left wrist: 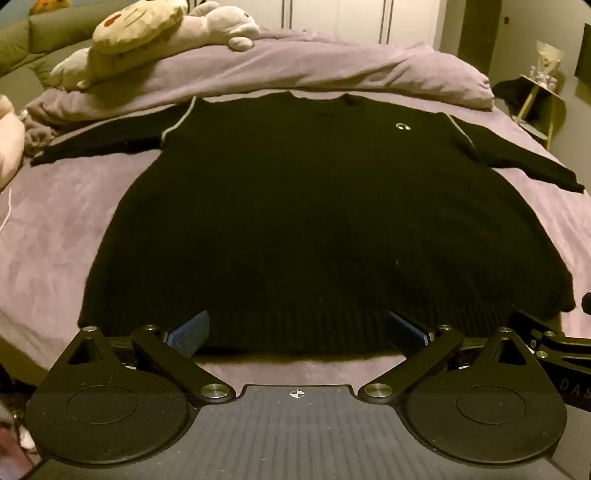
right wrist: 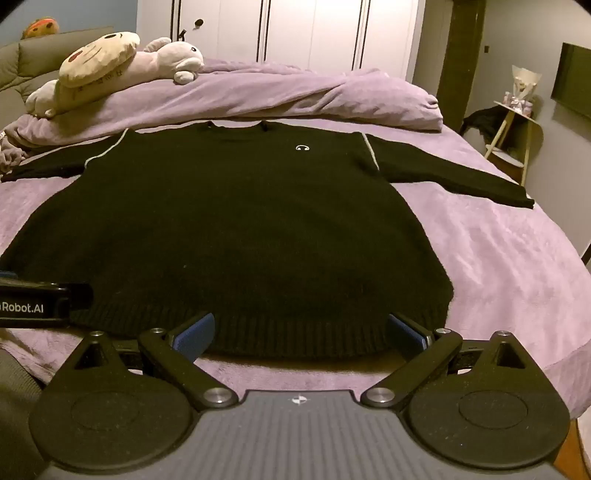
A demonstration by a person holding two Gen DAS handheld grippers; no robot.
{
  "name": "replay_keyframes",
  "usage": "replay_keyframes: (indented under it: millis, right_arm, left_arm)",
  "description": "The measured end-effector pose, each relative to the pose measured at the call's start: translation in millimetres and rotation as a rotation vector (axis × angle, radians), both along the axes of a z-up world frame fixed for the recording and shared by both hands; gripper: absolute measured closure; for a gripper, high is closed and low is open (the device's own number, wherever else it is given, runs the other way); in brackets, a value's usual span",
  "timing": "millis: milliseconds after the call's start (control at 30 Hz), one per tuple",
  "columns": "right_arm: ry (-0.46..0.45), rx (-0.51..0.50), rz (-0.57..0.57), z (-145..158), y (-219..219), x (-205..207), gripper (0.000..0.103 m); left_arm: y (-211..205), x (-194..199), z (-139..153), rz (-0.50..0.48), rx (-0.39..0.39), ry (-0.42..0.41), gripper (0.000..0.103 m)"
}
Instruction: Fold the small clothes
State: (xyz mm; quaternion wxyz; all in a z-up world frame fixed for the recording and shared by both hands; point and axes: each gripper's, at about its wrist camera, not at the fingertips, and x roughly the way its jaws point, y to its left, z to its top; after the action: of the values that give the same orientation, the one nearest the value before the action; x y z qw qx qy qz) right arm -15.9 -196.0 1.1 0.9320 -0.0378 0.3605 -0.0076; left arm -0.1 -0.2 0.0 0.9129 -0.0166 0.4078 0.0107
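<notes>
Left gripper [left wrist: 297, 332] and right gripper [right wrist: 300, 334] both spread wide, side by side at the near hem of the black sweater [left wrist: 314, 229], gripping nothing. Sweater lies flat, sleeves out, on purple bed [left wrist: 55, 240]; plush toys [right wrist: 110, 62] beyond.

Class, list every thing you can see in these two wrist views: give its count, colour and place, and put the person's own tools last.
sweater: one, black with pale shoulder piping, spread flat on the bed, sleeves out to both sides.
logo: one, white, on the sweater's chest.
bed cover: one, lilac, under the sweater.
duvet: one, lilac, bunched beyond the collar.
plush toys: at least two, cream and grey, on the duvet at far left.
wardrobe: one, white, behind the bed.
side table: one, pale wood, right of the bed.
left tongs: one, black with blue pads, open, at the hem.
right tongs: one, same colours, open, at the hem.
</notes>
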Motion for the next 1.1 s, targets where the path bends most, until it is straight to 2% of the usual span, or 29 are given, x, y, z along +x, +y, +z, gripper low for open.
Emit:
replay_keyframes:
  millis: [1100]
  right_arm:
    - [0.0,0.002,0.0,0.4,-1.1,-1.5,0.004]
  left_arm:
    - [1.0,1.9,-3.9,-0.002,-0.004,0.017,0.0]
